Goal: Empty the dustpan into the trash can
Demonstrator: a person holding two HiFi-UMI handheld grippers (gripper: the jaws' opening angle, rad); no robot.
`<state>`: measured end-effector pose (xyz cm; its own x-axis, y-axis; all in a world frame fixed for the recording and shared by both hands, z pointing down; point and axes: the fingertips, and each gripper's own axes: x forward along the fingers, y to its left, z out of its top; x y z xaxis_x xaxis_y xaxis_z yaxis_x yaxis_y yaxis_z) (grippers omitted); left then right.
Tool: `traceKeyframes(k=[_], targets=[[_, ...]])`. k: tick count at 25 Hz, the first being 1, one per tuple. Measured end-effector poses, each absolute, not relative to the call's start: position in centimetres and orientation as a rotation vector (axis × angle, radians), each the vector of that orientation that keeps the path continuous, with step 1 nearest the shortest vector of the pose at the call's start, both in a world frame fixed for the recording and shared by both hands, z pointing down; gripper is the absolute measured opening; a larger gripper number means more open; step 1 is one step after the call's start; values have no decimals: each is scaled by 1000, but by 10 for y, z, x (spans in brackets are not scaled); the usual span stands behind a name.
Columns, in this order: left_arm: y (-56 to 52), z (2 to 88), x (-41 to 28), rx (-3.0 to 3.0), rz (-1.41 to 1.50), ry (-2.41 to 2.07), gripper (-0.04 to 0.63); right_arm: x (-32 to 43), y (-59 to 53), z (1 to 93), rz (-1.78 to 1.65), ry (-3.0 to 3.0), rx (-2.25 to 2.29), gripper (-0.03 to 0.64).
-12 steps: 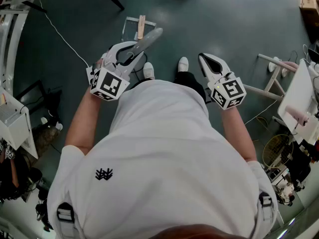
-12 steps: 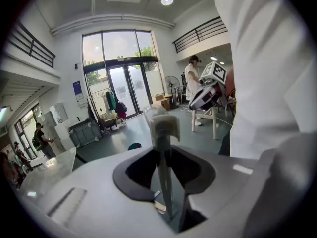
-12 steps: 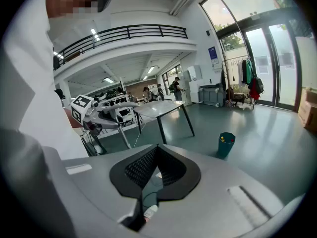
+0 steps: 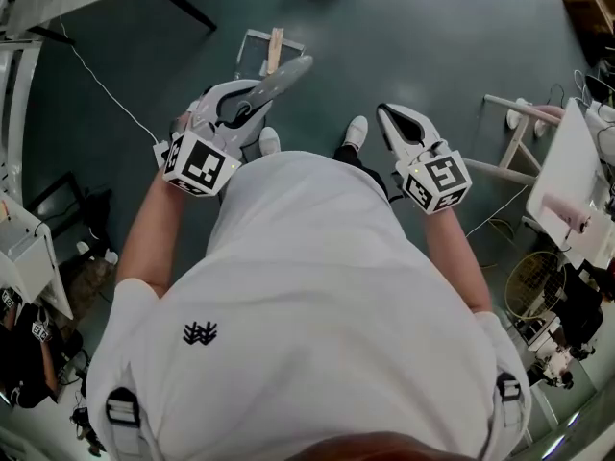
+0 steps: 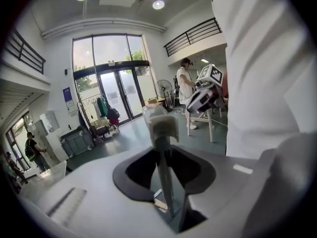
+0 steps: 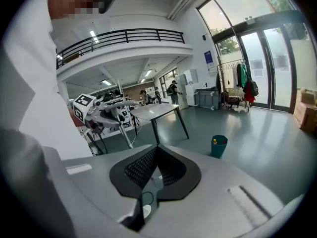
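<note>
Dustpan handle (image 4: 285, 73), a long grey bar, sits clamped between the jaws of the left claw (image 4: 258, 99), held out in front of the person's white shirt (image 4: 317, 286). In the left gripper view the bar runs straight out from between the jaws to a blocky grey end. The right claw (image 4: 389, 118) is beside it, about level with it and apart from it, its jaws closed together on nothing. Just beyond both claws the toes of two white shoes (image 4: 356, 131) show on the dark green floor (image 4: 432, 27). Farther out, by the handle's tip, the pan (image 4: 258, 48) appears from above as a pale rectangular frame with a wood-coloured strip across it. Whether it touches the floor cannot be told. In the right gripper view a teal trash can (image 6: 218, 146) stands on the floor well away, to the right of a dark-legged table (image 6: 159, 112), with small yellow items at its rim.
</note>
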<state>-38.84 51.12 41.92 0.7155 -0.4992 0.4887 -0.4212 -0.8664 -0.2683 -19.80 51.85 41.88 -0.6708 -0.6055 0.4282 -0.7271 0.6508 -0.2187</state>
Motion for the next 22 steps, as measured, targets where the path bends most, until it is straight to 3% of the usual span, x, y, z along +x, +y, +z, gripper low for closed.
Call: traceKeyframes(k=[5,12,22], targets=[[483,392,-332,-2789,-798,837,150,-129,497,407,506,-2609,1033,58],[445,380,-259,-2760,-851,889,153,-33,473,412,511,-2601,1017,60],[367,379,-205,-2762,-912,827,153,8,421,423,569,-2605,1022,60]])
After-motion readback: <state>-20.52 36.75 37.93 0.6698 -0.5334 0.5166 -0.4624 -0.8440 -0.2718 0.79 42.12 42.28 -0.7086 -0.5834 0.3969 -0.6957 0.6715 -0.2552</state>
